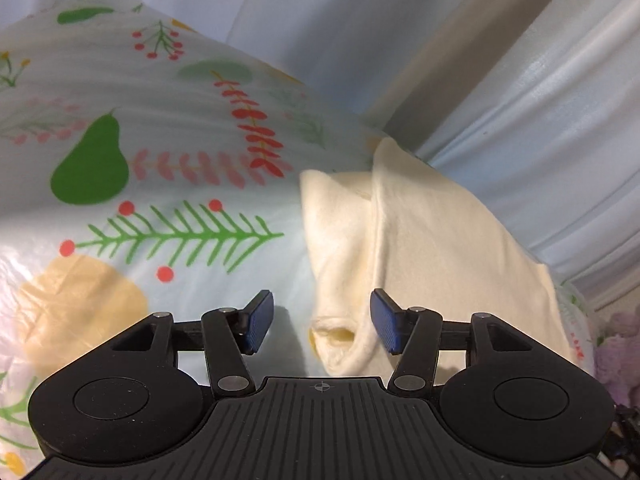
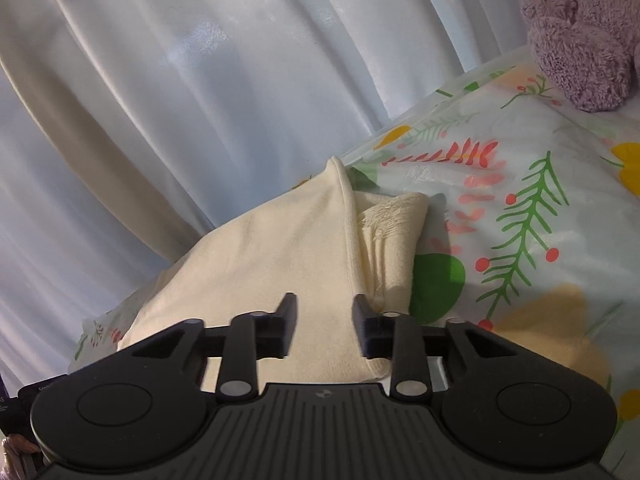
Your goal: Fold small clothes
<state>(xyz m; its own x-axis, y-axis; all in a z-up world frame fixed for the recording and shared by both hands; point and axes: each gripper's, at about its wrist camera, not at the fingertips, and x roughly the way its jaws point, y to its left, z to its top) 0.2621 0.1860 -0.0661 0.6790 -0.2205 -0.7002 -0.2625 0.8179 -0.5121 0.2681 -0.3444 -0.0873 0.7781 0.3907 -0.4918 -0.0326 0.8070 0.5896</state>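
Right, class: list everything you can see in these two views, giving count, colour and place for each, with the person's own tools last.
folded garment: one, cream, lying on the printed cover near the curtain.
printed cover: one, white with green, red and yellow plant shapes, spread under the garment.
curtain: one, pale bluish-white, hanging behind the cover.
plush item: one, lilac, fluffy, on the cover's far corner.
left gripper: one, black with blue pads, jaws open over the garment's edge.
right gripper: one, black, jaws open over the garment.
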